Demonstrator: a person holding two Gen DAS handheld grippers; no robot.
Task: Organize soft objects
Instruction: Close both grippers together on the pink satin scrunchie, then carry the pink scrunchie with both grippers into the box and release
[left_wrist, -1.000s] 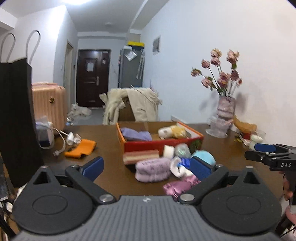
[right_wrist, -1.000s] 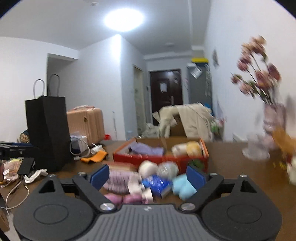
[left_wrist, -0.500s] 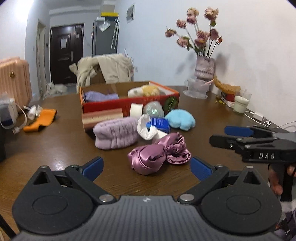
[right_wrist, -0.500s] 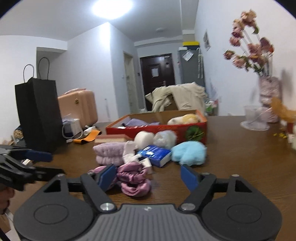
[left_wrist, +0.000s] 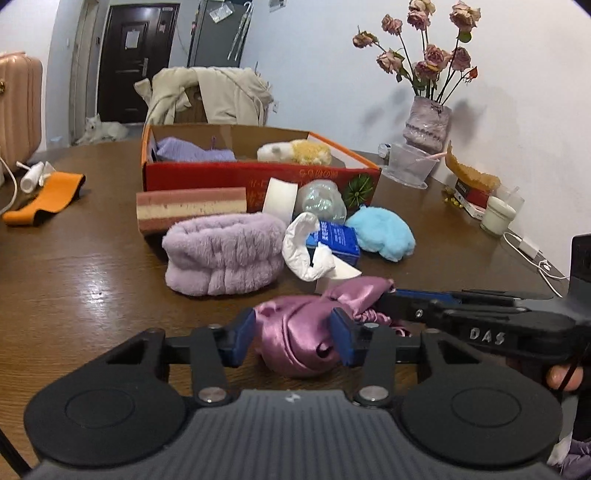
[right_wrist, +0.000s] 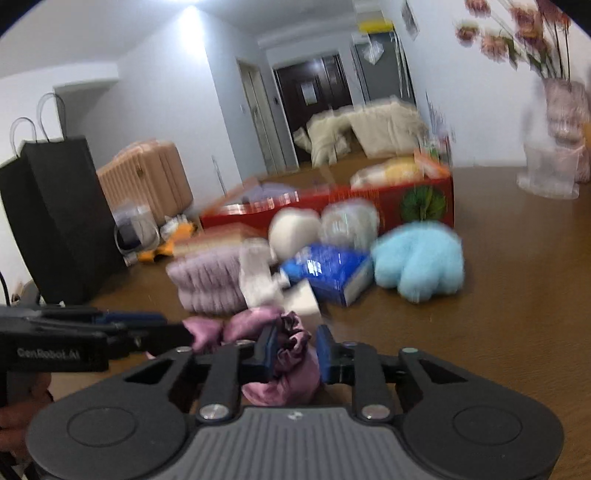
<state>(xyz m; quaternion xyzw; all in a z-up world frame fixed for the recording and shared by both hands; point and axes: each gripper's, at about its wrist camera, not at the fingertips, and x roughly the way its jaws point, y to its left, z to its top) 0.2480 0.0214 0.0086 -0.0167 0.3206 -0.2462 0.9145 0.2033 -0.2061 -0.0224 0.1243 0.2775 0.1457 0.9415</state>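
Now both closing, left tongs and right tongs pinching crumpled mauve satin cloth at six o'clock on brown wooden bench.

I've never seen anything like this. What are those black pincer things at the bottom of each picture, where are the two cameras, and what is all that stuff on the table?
There is no robot here. A person holds a two-finger gripper in each hand, and each carries a wide-angle camera looking forward along its fingers, so every picture shows its own tool at the bottom.

One picture comes from the left gripper, the other, blurred, from the right gripper. Both are closing on the same shiny pink satin bundle, one from each end, and each shows up at the edge of the other's picture.

On the brown table behind lie a fluffy purple headband, a blue tissue pack, a fluffy blue mitt, a striped sponge and a red box already holding some soft things.
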